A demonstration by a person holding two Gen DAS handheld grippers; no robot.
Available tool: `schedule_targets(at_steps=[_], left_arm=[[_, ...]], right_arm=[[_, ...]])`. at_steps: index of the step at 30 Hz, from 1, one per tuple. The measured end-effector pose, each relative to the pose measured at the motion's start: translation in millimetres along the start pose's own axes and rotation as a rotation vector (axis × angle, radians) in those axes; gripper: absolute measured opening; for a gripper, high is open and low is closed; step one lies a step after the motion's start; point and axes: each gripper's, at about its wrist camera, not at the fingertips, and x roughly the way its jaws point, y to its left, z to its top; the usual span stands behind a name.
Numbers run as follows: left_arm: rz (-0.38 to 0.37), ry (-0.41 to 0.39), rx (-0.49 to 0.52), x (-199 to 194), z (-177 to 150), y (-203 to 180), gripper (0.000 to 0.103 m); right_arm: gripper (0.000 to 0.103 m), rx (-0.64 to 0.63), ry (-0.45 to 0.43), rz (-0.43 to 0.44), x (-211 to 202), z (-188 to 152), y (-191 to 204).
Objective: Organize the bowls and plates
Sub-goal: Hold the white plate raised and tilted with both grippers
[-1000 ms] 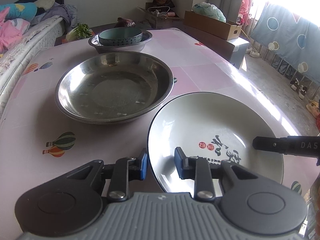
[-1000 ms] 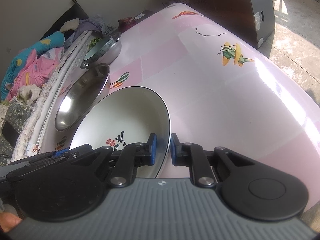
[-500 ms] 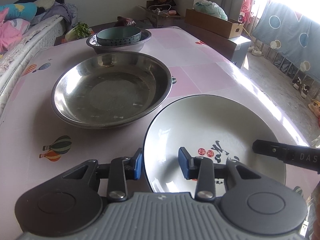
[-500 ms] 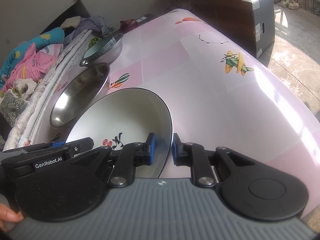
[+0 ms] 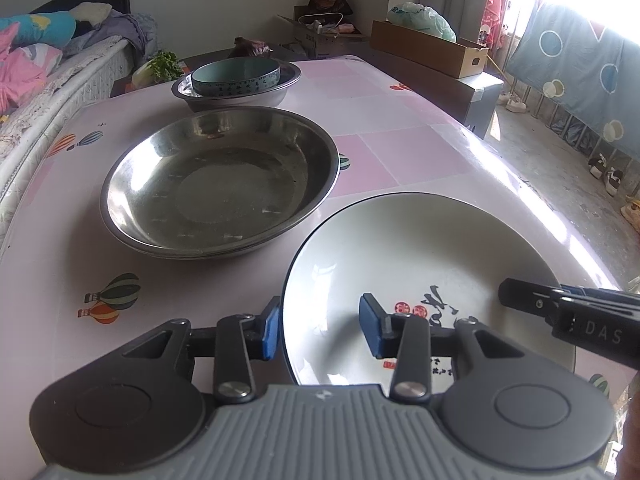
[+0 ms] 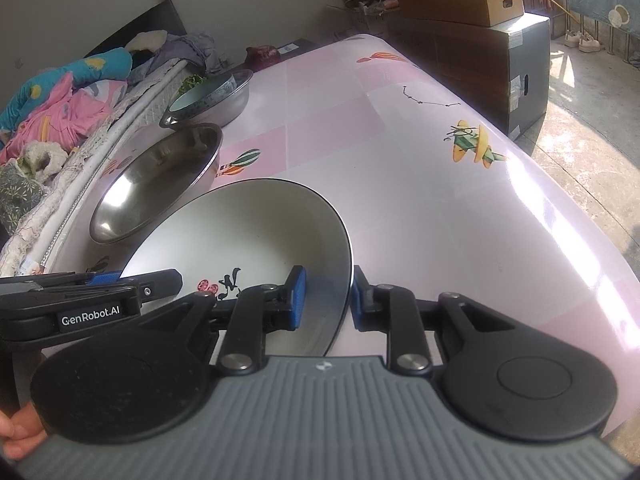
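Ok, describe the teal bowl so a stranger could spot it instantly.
On the pink table, look to the far end past the wide steel basin. The teal bowl sits nested inside a smaller steel bowl, the only coloured dish there.

A white plate (image 5: 420, 264) with a dark rim and black brush characters lies at lower right. A wide steel basin (image 5: 220, 180) sits at centre. A teal bowl (image 5: 235, 76) rests inside a smaller steel bowl (image 5: 240, 98), upper centre.

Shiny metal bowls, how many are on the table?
2. The big metal bowl sits mid-table beside the white plate. The smaller metal bowl sits at the far end, holding a teal bowl.
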Motion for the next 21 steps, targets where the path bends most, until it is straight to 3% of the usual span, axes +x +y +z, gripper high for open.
schedule_targets(at_steps=[21], left_arm=[[0.000,0.000,-0.016,-4,3,-3,0.041]], right_arm=[[0.023,-0.004,-0.015,-0.034,-10,2,4]])
